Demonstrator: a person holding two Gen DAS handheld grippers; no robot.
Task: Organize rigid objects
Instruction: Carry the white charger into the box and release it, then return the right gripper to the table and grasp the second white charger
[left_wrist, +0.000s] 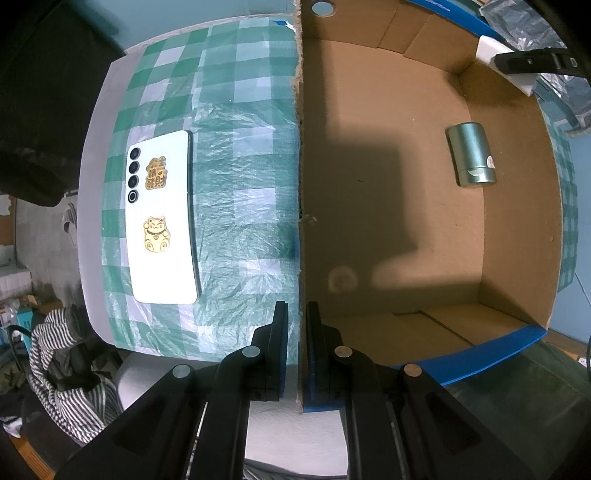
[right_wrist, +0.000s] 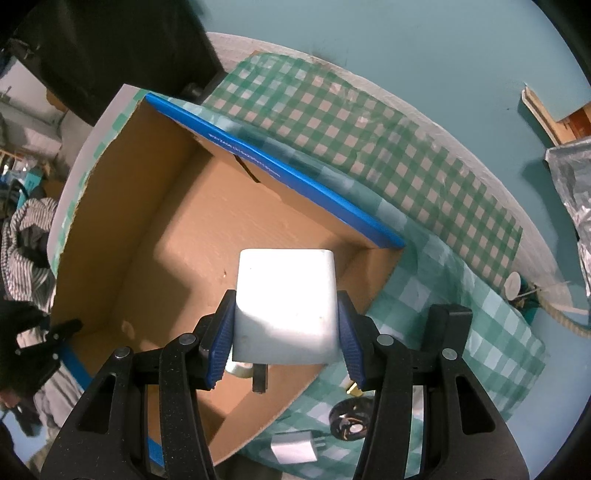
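Note:
My left gripper (left_wrist: 297, 325) is shut on the near wall of the cardboard box (left_wrist: 300, 155) and pinches its edge. Inside the box lies a green metal cylinder (left_wrist: 471, 155). A white phone (left_wrist: 162, 218) with gold stickers lies face down on the checked cloth left of the box. My right gripper (right_wrist: 286, 317) is shut on a white charger block (right_wrist: 286, 306) and holds it above the open box (right_wrist: 155, 240). In the left wrist view that block (left_wrist: 493, 50) and the gripper show at the box's far right corner.
A small white plug adapter (right_wrist: 293, 448) and a black round object (right_wrist: 349, 419) lie on the green checked cloth (right_wrist: 443, 295) beside the box. Striped clothing (left_wrist: 62, 369) hangs past the table edge. Silver foil (right_wrist: 572, 177) lies at the right.

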